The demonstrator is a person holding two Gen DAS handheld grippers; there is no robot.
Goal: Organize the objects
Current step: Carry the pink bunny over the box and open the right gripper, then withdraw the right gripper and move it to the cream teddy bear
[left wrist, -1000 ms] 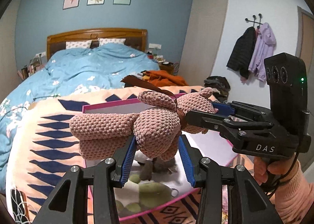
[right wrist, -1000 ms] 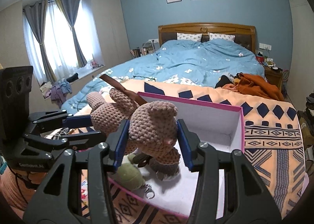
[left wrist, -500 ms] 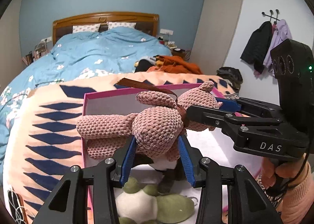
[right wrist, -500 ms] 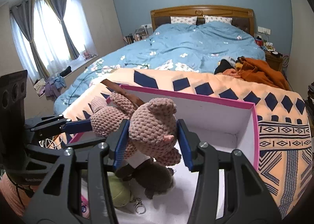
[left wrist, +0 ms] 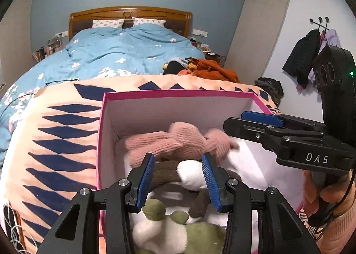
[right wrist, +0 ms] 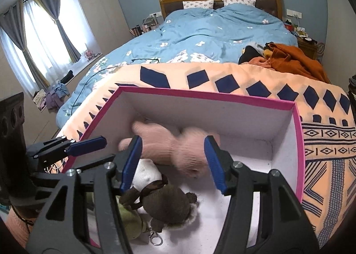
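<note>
A pink knitted bear (left wrist: pixel 178 142) (right wrist: pixel 178 149), blurred by motion, lies in the far part of the pink-rimmed white box (left wrist: pixel 178 93) (right wrist: pixel 200 95). My left gripper (left wrist: pixel 178 158) (right wrist: pixel 106 149) hangs over the box's near left side, its blue pads bare and nothing pinched between them. My right gripper (right wrist: pixel 173 140) (left wrist: pixel 233 120) reaches in from the right. Its jaws are opening and the bear lies just beyond the pads, not pressed by them. Below the bear lie a brown plush (right wrist: pixel 169 202), a white plush (left wrist: pixel 191 173) and a green and white plush (left wrist: pixel 178 231).
The box sits on a peach blanket with navy diamonds (left wrist: pixel 55 142) at the foot of a bed with a blue duvet (left wrist: pixel 124 53). Orange clothes (right wrist: pixel 289 58) lie behind the box. Coats (left wrist: pixel 311 53) hang on the right wall.
The pink bear has slipped out of both grippers and dropped into the box. The right jaws have widened. Both grippers have sunk closer to the box.
</note>
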